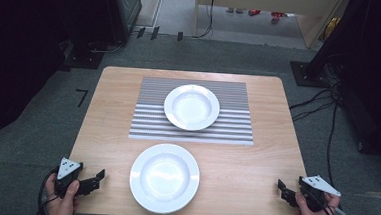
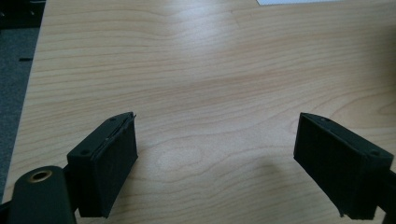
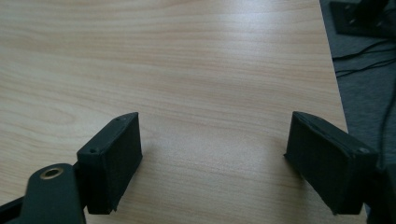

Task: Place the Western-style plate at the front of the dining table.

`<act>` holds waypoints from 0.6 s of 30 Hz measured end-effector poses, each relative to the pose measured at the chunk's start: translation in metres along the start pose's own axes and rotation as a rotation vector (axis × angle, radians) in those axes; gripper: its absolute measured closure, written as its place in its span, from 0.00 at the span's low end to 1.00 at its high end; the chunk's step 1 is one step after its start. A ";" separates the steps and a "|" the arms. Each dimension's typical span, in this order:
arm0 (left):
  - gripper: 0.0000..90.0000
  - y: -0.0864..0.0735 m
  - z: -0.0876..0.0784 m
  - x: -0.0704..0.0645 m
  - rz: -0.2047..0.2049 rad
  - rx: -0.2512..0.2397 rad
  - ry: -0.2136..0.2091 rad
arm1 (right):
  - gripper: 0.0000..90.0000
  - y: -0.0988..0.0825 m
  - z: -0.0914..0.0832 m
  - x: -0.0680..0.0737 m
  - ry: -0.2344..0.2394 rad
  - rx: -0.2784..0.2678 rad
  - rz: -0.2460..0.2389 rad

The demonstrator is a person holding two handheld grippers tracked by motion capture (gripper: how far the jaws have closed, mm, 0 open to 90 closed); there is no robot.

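Two white plates sit on the wooden table [image 1: 265, 157]. One plate [image 1: 191, 107] rests on a striped grey placemat [image 1: 232, 121] toward the far side. The other plate [image 1: 164, 177] lies on bare wood near the front edge. My left gripper [image 1: 93, 180] is held at the front left corner, open, with nothing between its jaws; in the left gripper view the left gripper [image 2: 215, 165] hovers over bare wood. My right gripper [image 1: 284, 191] is at the front right corner, open and empty; in the right gripper view the right gripper [image 3: 214, 163] is over wood beside the table's edge.
Grey carpet [image 1: 27, 127] surrounds the table. Black cables [image 1: 328, 111] trail on the floor at the right, next to a dark stand base [image 1: 305, 74]. Dark equipment [image 1: 109, 17] stands at the back left. A pale wooden cabinet [image 1: 265, 7] is at the back.
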State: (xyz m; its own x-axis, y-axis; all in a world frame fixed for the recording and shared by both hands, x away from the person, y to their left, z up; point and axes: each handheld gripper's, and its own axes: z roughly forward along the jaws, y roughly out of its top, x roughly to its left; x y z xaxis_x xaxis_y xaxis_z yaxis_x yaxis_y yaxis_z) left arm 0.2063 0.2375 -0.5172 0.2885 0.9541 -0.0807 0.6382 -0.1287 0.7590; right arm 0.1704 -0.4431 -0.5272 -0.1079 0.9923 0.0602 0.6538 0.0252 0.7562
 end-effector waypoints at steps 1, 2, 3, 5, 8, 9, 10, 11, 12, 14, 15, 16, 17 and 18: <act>0.15 0.000 0.000 0.000 0.001 0.003 0.004 | 0.19 0.000 0.001 0.004 -0.017 0.002 -0.025; 0.15 0.000 0.001 -0.001 0.004 0.012 0.006 | 0.18 0.000 0.002 0.006 -0.017 0.004 -0.025; 0.15 0.001 0.002 -0.001 0.005 0.020 0.010 | 0.17 0.000 0.002 0.007 -0.017 0.005 -0.025; 0.15 0.001 0.003 -0.004 0.031 0.032 0.033 | 0.17 0.000 0.003 0.008 -0.017 0.007 -0.025; 0.15 0.002 0.005 -0.009 0.076 0.047 0.041 | 0.16 -0.001 0.002 0.008 -0.016 0.002 -0.025; 0.14 0.002 0.006 -0.009 0.073 0.048 0.042 | 0.16 -0.002 0.002 0.008 -0.016 -0.003 -0.026; 0.13 0.002 0.006 -0.009 0.071 0.049 0.043 | 0.16 -0.002 0.002 0.009 -0.019 -0.006 -0.022; 0.13 0.002 0.006 -0.009 0.071 0.049 0.044 | 0.16 -0.003 0.002 0.009 -0.020 -0.006 -0.020; 0.13 0.002 0.006 -0.009 0.071 0.049 0.044 | 0.15 -0.003 0.002 0.009 -0.021 -0.007 -0.020; 0.13 0.002 0.006 -0.009 0.071 0.050 0.044 | 0.15 -0.003 0.002 0.009 -0.021 -0.006 -0.019; 0.13 0.002 0.006 -0.009 0.071 0.050 0.044 | 0.15 -0.003 0.002 0.009 -0.021 -0.006 -0.019; 0.13 0.002 0.006 -0.009 0.071 0.050 0.044 | 0.15 -0.003 0.002 0.009 -0.021 -0.006 -0.018; 0.13 0.002 0.006 -0.009 0.071 0.050 0.044 | 0.15 -0.003 0.002 0.009 -0.022 -0.006 -0.018; 0.13 0.002 0.006 -0.009 0.071 0.050 0.044 | 0.15 -0.003 0.002 0.009 -0.022 -0.006 -0.018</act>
State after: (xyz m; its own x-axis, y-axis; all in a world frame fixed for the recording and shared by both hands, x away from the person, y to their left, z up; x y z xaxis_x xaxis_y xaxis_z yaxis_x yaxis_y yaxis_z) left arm 0.2093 0.2272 -0.5189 0.3032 0.9529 0.0014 0.6521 -0.2086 0.7289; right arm 0.1689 -0.4341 -0.5298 -0.1036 0.9941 0.0322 0.6475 0.0428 0.7608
